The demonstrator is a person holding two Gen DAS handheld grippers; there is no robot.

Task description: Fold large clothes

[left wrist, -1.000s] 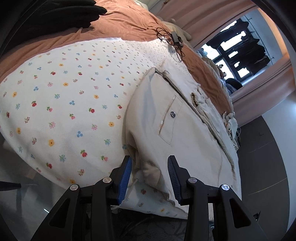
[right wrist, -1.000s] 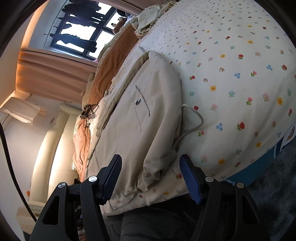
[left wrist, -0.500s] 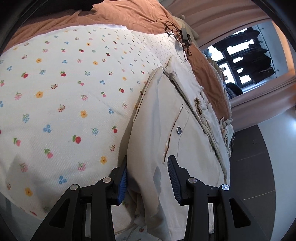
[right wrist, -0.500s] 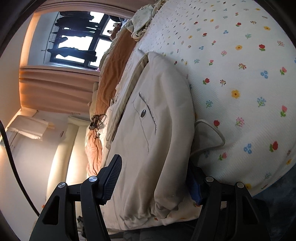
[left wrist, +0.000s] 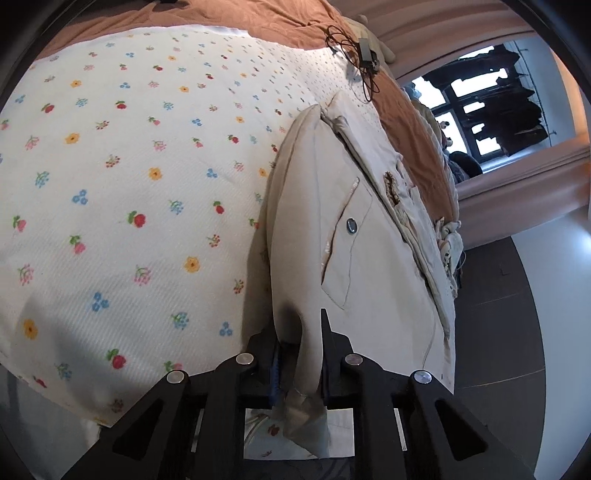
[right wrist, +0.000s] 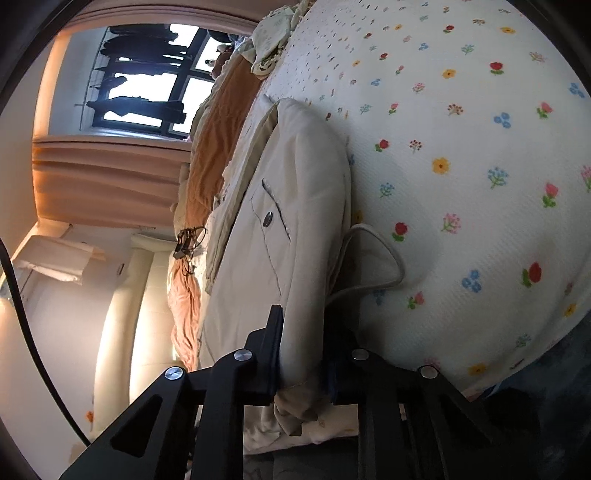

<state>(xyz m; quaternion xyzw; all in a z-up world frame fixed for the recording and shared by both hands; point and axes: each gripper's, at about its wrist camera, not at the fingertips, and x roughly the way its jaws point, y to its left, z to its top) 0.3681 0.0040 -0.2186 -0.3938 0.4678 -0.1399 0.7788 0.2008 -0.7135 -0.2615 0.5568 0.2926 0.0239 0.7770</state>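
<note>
A pair of beige trousers (left wrist: 354,236) lies on a white flower-print bedspread (left wrist: 129,184), with a buttoned back pocket (left wrist: 349,225) facing up. My left gripper (left wrist: 301,354) is shut on one near corner of the trousers' waistband. In the right wrist view the same beige trousers (right wrist: 288,221) lie along the bed, and my right gripper (right wrist: 301,354) is shut on the other near corner of the waistband. A drawstring loop (right wrist: 384,254) lies on the bedspread (right wrist: 480,166) beside the right gripper.
A brown blanket (left wrist: 221,18) covers the far part of the bed, with a black cable and charger (left wrist: 360,48) on it. A small pile of pale clothes (right wrist: 273,44) lies at the far end. A window and curtains (right wrist: 110,177) stand beyond. Dark floor (left wrist: 498,332) borders the bed.
Both grippers moved forward onto the waistband corners and closed on the cloth. One second ago both were open just short of the bed's edge.
</note>
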